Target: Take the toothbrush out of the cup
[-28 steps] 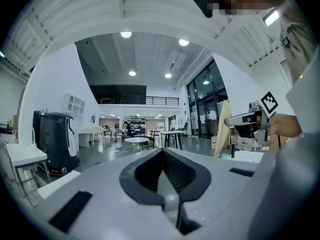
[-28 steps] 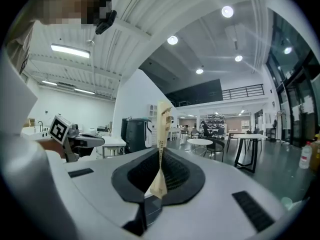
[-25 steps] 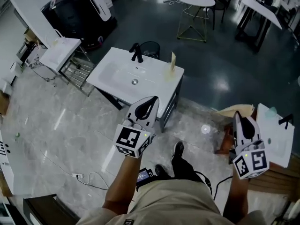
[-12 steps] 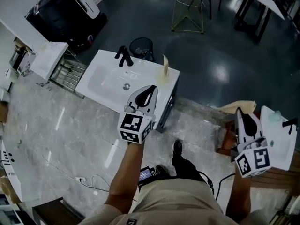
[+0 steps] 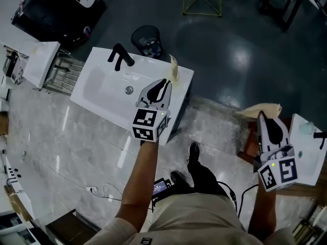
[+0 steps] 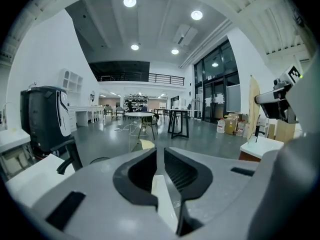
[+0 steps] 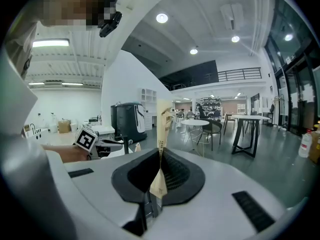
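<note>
Jaws of left hand-held gripper (image 5: 164,81) are opening, narrow gap, nothing between them, tips over white rectangular washbasin top (image 5: 99,88) just short of upright beige paper-like piece (image 5: 174,68) on its far right corner. Can't tell whether that piece is the toothbrush or its cup. Right hand-held gripper (image 5: 260,116) is well apart, clamped on tall beige paper strip (image 7: 162,116).

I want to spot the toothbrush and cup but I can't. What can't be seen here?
- Toothbrush and cup: not recognisable in any view; the tan thing on the white sink is too small in the head view.
- Second sink: cut off by the head view's right edge, partly behind the right gripper.
- Tan strip in that gripper's jaws: what it is, too blurred.
</note>
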The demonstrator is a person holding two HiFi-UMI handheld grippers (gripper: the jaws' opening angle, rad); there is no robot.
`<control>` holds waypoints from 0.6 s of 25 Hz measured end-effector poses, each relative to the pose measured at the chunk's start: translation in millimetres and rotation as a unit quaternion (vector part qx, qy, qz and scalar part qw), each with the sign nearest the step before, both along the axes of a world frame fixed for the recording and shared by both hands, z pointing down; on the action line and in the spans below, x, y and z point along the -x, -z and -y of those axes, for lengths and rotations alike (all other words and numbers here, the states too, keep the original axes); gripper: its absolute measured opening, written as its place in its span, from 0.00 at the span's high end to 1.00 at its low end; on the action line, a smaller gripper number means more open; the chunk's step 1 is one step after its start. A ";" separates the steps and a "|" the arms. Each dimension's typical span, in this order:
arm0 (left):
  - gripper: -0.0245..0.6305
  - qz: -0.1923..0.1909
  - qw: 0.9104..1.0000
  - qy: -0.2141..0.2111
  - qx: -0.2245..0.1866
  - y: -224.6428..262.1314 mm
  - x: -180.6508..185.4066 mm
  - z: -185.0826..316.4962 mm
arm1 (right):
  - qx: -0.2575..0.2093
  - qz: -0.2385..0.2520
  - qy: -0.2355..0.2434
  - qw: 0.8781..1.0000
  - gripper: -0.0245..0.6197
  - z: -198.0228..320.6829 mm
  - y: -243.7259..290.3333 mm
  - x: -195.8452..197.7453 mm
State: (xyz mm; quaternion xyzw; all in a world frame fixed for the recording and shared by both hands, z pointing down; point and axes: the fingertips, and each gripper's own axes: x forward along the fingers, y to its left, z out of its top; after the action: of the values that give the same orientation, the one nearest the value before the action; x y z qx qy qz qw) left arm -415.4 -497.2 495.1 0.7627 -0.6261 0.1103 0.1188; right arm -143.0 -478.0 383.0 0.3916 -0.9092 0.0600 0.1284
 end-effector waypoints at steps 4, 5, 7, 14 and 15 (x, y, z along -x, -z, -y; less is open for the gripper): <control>0.87 -0.004 1.000 0.004 0.018 -42.6 15.4 35.7 | 0.022 -0.005 0.000 1.000 0.94 30.9 -37.9 14.8; 0.84 -0.004 1.000 0.007 0.022 -49.2 16.6 41.5 | 0.026 -0.006 0.001 1.000 0.94 34.4 -43.5 15.5; 0.81 -0.003 1.000 0.011 0.028 -57.4 14.7 48.5 | 0.033 -0.009 0.001 0.999 0.94 35.9 -49.2 12.4; 0.76 0.010 0.999 0.011 0.050 -90.4 10.9 77.8 | 0.053 -0.020 -0.005 0.998 0.94 47.7 -73.7 5.7; 0.76 0.011 0.999 0.011 0.052 -94.1 10.3 82.0 | 0.056 -0.022 -0.006 0.998 0.94 49.6 -77.9 5.1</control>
State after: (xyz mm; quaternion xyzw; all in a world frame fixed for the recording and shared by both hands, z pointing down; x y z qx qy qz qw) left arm -425.7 -579.1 589.2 0.7474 -0.6290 0.1499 0.1522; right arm -148.0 -527.6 460.9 0.3906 -0.8988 0.1033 0.1699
